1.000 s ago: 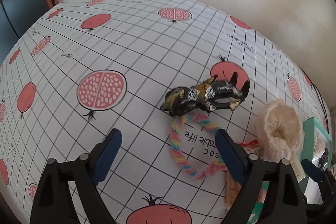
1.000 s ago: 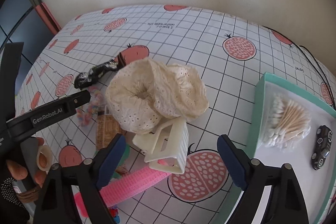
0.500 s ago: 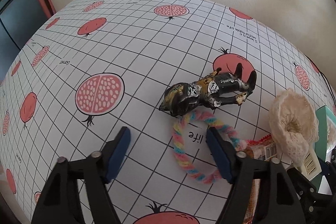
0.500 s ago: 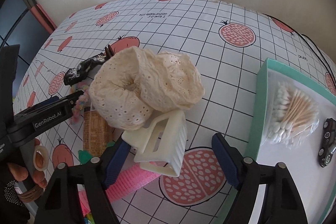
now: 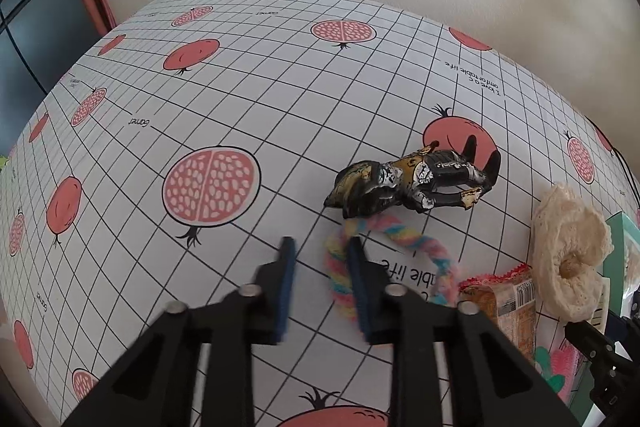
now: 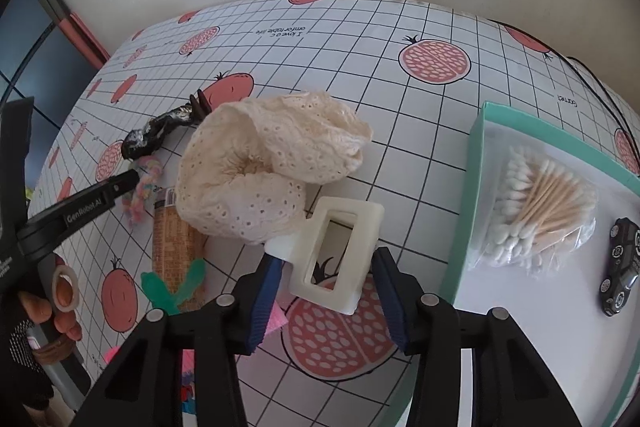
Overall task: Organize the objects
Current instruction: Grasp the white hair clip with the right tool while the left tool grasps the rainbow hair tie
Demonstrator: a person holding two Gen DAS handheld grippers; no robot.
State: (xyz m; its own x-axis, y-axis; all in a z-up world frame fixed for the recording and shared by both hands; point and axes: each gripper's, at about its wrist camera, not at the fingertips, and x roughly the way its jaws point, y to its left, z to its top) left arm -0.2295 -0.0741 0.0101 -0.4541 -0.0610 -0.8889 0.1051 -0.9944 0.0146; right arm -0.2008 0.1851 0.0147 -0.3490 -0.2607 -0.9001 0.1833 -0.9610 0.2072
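Left gripper (image 5: 320, 251), jaws narrowed around one strand of the pastel twisted-yarn loop (image 5: 400, 239) lying flat on the tablecloth, may snag the touching black-and-gold figurine (image 5: 412, 183); right gripper (image 6: 328, 271), jaws parted astride the cream plastic claw clip (image 6: 340, 255), may slip off.

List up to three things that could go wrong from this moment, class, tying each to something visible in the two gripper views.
1. The left gripper straddles one side of the rainbow rope ring, whose far end touches the black figurine; lifting may drag it.
2. The right gripper brackets the cream hair claw, which touches the lace scrunchie; that may shift.
3. The claw is hollow and slanted, so it might twist.
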